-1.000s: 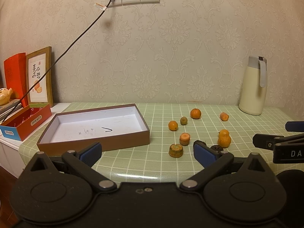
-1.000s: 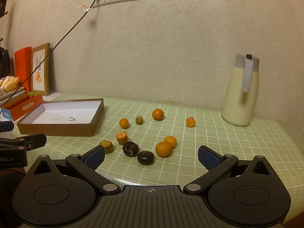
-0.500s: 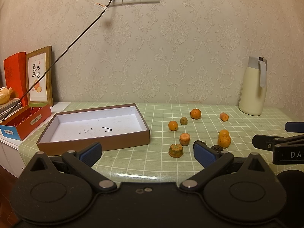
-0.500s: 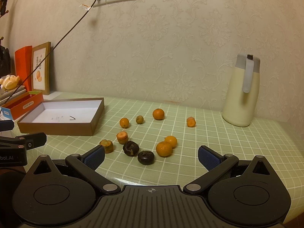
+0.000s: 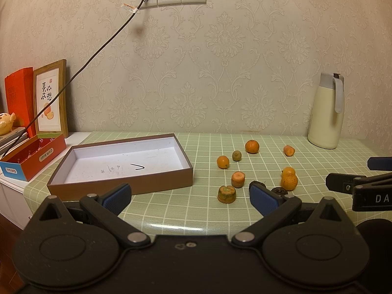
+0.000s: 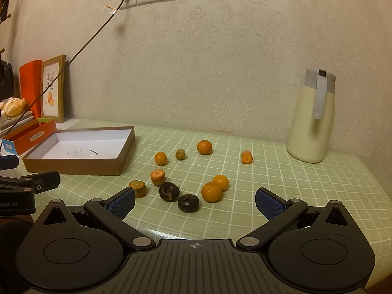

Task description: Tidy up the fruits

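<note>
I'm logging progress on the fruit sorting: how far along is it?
Nothing looks done: the brown box is empty. Nothing is in hand: the left gripper and right gripper are both open, short of the fruit. All ten pieces, from the dark fruit to the far orange, remain on the table.

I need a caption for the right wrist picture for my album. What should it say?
Open right gripper facing fruits scattered on a green checked table, beside an empty box and a cream jug.
</note>
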Available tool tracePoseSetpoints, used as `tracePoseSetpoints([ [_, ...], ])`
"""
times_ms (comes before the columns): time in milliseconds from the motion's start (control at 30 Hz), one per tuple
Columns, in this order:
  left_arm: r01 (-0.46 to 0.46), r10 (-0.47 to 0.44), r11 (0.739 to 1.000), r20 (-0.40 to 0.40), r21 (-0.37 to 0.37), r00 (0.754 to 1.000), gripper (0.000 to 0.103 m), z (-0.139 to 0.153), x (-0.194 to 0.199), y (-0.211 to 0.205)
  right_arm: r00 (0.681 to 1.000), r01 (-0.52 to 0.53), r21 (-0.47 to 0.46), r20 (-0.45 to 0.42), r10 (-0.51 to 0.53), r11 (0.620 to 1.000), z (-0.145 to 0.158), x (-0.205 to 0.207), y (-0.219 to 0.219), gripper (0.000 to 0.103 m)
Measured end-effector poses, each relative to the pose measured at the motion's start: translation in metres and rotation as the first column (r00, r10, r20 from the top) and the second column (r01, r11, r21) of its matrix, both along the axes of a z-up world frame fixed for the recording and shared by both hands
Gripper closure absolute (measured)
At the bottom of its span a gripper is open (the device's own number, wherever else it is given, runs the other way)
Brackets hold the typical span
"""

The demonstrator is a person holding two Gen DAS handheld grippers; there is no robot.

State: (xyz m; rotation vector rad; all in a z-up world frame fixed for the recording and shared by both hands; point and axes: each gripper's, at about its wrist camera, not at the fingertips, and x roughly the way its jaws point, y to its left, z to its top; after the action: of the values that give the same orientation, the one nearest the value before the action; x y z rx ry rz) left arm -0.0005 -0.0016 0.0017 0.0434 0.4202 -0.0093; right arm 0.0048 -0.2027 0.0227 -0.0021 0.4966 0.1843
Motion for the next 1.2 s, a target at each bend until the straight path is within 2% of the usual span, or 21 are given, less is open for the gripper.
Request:
tracePoseSetpoints([
  [900, -0.011, 0.011, 1.0, 0.008, 0.0, 1.0, 0.006, -0.001, -0.003, 0.001, 1.0, -0.023, 0.032, 0.008, 0.023, 0.999, 0.001, -0.001, -0.004, 0.0],
  [1000, -0.01, 0.01, 1.0, 0.019, 0.0, 1.0, 0.006, 0.0, -0.004, 0.0, 1.0, -0.027, 0.028, -0.011, 0.027, 0.999, 0.0, 0.001, -0.003, 0.0],
  [1100, 0.002, -0.001, 1.0, -0.008, 0.013, 1.0, 0.006, -0.001, 0.001, -0.003, 0.999, -0.031, 0.018, -0.033, 0.032, 0.999, 0.001, 0.006, -0.003, 0.0],
  [1200, 0.007, -0.007, 1.0, 0.004, 0.019, 1.0, 0.006, 0.0, 0.011, -0.01, 0.999, -0.019, 0.046, -0.025, 0.02, 0.999, 0.003, 0.014, -0.005, 0.0],
])
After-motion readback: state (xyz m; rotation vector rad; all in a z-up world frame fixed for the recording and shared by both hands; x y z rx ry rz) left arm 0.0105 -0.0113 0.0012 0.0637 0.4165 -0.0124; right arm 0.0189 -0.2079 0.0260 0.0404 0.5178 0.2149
